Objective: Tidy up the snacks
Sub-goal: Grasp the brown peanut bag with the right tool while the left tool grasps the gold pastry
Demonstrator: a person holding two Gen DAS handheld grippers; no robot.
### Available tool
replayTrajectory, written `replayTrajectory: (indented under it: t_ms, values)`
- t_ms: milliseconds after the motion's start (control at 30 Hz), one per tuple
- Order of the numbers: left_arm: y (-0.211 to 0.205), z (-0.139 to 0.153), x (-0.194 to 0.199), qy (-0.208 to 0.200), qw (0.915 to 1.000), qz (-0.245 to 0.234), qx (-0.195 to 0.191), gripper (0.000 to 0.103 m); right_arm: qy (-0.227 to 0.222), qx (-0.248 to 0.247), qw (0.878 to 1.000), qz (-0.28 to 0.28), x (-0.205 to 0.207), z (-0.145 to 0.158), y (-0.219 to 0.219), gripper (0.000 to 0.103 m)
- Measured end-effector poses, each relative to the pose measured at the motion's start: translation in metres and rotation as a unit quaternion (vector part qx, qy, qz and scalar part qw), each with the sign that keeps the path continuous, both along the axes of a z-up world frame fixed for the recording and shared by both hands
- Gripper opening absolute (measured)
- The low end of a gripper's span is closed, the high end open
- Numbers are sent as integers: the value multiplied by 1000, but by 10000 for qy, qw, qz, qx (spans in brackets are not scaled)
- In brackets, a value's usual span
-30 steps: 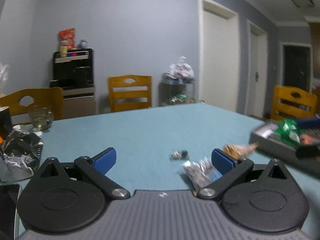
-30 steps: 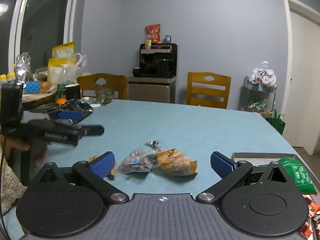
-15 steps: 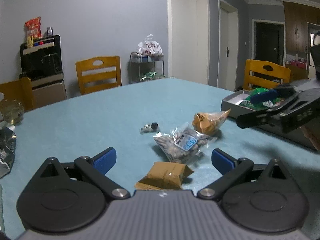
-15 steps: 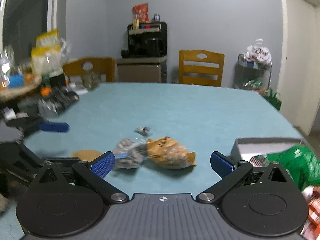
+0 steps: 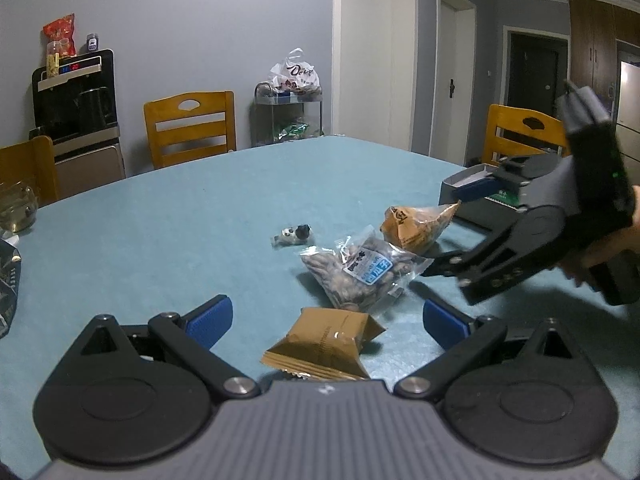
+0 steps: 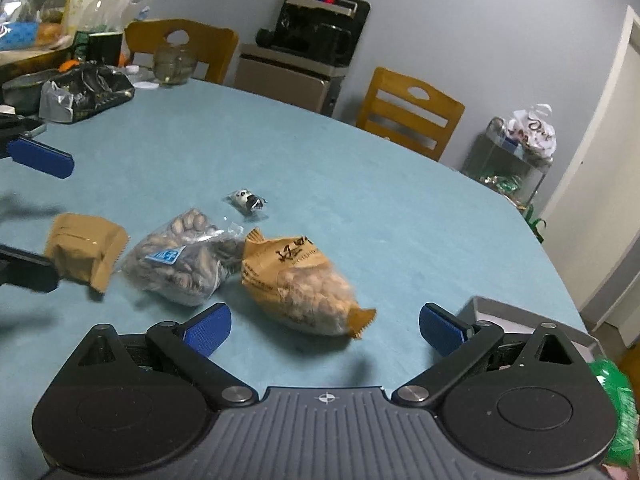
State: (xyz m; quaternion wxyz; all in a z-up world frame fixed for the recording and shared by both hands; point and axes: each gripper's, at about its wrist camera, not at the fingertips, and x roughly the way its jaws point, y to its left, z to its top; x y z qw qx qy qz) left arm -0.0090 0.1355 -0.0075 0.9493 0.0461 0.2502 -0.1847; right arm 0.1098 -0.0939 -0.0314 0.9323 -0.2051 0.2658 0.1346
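Several snack packs lie on the blue table. A flat brown packet point(image 5: 324, 344) point(image 6: 82, 250) sits between the fingers of my open left gripper point(image 5: 327, 322). Beyond it lie a clear bag of nuts point(image 5: 360, 270) point(image 6: 182, 258), an orange bag of nuts point(image 5: 416, 226) point(image 6: 304, 280) and a small black-and-white candy point(image 5: 294, 235) point(image 6: 247, 201). My right gripper point(image 6: 325, 323) point(image 5: 460, 232) is open and hovers just short of the orange bag. A grey box point(image 5: 466, 200) point(image 6: 516, 320) with a green packet point(image 6: 618, 400) stands at the right.
Wooden chairs point(image 5: 190, 128) point(image 6: 408, 114) ring the table point(image 5: 200, 232). A crumpled silver-black bag point(image 6: 86, 90), a glass jar point(image 6: 174, 66) and other clutter sit at the far left end. A drinks machine point(image 5: 74, 96) and a wire cart point(image 5: 288, 116) stand by the wall.
Both grippers swung toward the snack pile and came lower. The brown packet now lies between my left fingers, and the orange bag is close in front of my right gripper.
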Motion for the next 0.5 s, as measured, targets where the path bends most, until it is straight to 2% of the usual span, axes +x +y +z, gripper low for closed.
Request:
replayTrajectory:
  t_ms: [200,300,367,500]
  values:
    - [-1,-1,2,16,10000,-25,0,102,47,383,9992,53,15,-6,-2,92]
    - [-2,-1,3,32,10000,-47,1,102,171,548,9983,124,20,-5,-5,84]
    - [-2,-2,4,43,10000,-53,-2,102,192,660,9974,229,21,-4,-7,67]
    - [-2,-4,7,138,9999,-74,-1,102,225,596,9976,278,20,-4,-6,61]
